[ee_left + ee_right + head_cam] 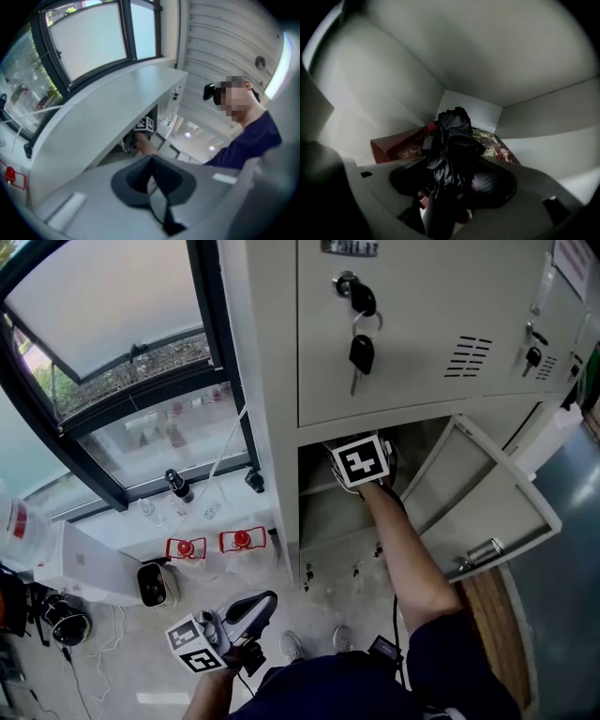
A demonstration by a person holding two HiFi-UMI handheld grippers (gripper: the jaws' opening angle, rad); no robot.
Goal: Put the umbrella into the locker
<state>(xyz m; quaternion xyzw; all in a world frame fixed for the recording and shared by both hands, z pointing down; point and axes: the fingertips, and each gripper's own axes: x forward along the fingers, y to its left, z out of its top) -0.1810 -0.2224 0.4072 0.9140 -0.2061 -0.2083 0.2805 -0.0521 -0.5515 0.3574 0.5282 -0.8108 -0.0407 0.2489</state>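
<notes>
Right gripper (451, 186) is inside the open lower locker (323, 514), jaws wide, with the folded black umbrella (453, 136) lying between them on the locker floor, a red box (391, 147) at its left; left gripper (251, 613) is held low outside, jaws closed and empty.

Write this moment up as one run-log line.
right gripper: inside lower locker, jaws open around umbrella | left gripper: shut, empty, outside locker | locker door: open

umbrella (452, 136) inside locker (323, 514), keys (361, 352) in door (422, 324) above, window (112, 306) at left
</notes>
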